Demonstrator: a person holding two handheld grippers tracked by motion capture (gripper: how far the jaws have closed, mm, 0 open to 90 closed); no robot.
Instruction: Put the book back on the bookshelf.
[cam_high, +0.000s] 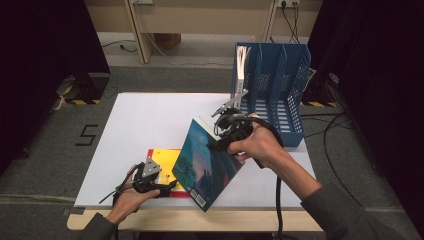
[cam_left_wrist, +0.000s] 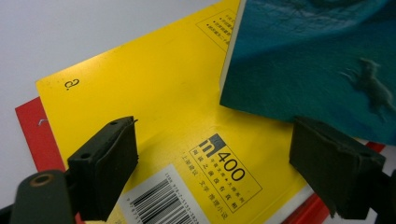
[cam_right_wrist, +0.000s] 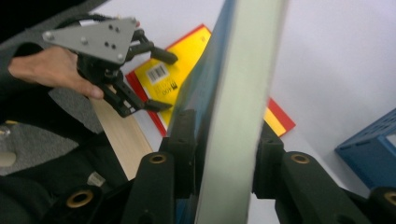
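Right gripper (cam_high: 226, 136) is clamped on the teal book (cam_high: 207, 162), jaws pinching its page block at the upper edge in the right gripper view. The book is lifted and tilted, long axis running from 7 o'clock up to 1 o'clock, low corner near the table's front edge. The blue file rack (cam_high: 272, 90) stands at about 1 o'clock from that hand, close by. Left gripper (cam_high: 161, 187) has jaws apart, empty, hovering over the yellow book (cam_left_wrist: 154, 107), which lies flat on a red one (cam_left_wrist: 35, 130). Likely next: teal book into the rack.
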